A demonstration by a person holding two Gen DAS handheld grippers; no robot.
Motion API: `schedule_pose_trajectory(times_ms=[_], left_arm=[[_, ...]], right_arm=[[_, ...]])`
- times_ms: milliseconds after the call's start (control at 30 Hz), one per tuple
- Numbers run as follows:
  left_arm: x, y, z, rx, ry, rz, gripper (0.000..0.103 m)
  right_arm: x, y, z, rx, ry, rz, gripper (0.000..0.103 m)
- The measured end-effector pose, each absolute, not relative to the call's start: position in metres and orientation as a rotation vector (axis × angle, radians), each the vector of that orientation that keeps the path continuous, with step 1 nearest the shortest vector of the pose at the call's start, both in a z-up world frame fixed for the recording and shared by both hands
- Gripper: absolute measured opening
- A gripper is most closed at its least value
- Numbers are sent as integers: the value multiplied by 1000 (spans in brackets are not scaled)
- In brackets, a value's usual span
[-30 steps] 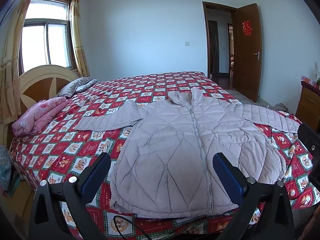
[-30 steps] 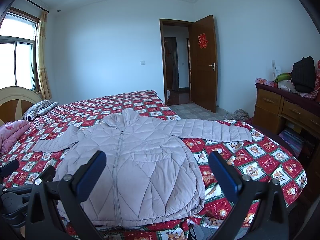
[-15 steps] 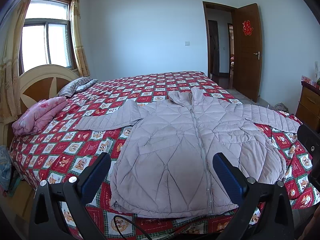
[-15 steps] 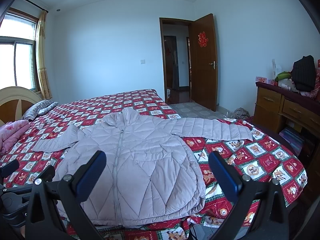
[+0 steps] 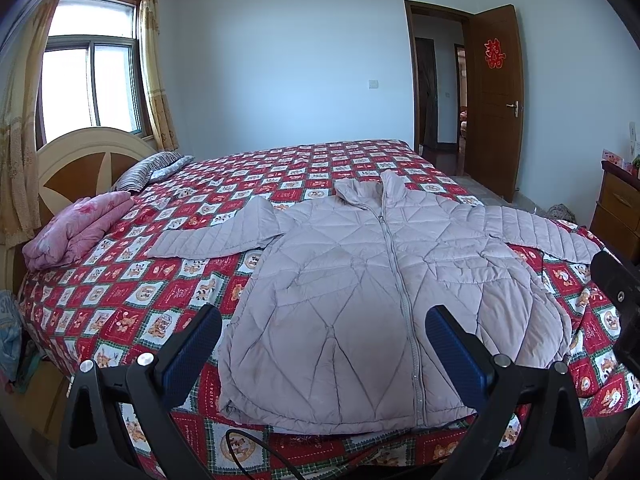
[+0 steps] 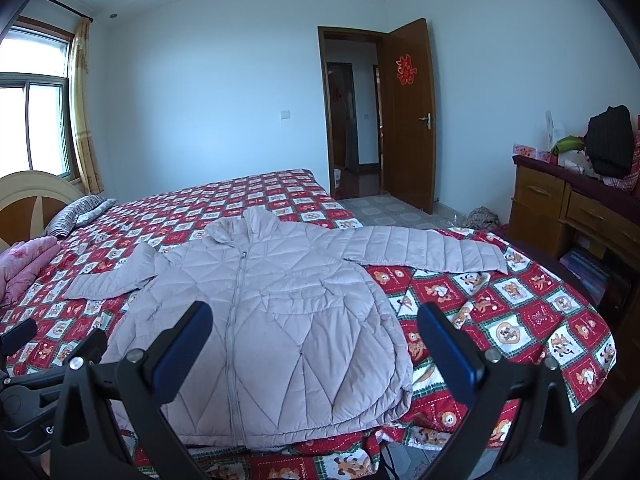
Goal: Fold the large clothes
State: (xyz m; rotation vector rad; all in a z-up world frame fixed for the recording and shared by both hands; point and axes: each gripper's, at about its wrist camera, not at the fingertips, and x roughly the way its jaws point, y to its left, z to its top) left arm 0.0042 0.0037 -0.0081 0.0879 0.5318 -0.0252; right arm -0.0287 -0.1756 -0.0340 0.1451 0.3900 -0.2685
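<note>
Across the centre of both wrist views: one jacket (image 5: 360, 280) (image 6: 272, 304), pale lilac-grey, quilted and puffy with diamond stitching, laid flat and unfolded on one bed (image 5: 120, 300) (image 6: 520, 312). Bedspread is red, checked, with cartoon squares. Zip closed. Long axis runs from hem at the lower frame edge up to the collar (image 5: 364, 190) at mid-frame; collar points toward the far wall. Two sleeves spread sideways: one toward mid-left (image 5: 208, 236), one toward mid-right (image 6: 424, 250).

Left gripper (image 5: 320, 350): jaws wide apart, holding nothing, above the hem. Two blue ribbed pads (image 5: 452, 352). Right gripper (image 6: 314, 344): likewise wide, holding nothing.

Mid-left: one folded pink quilt (image 5: 76, 228), one striped pillow (image 5: 154, 164), one rounded wooden headboard (image 5: 80, 164). Upper right: one open brown door (image 5: 496, 100). Right edge: one wooden dresser (image 6: 576, 208).
</note>
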Motion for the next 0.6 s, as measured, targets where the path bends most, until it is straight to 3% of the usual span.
schedule_pose_trajectory(times_ms=[333, 600], left_arm=[[29, 3, -15, 110, 519, 8, 102], [97, -10, -31, 121, 556, -20, 102]], right_arm=[[-5, -202, -36, 174, 442, -299, 103], [41, -237, -44, 162, 476, -368, 103]])
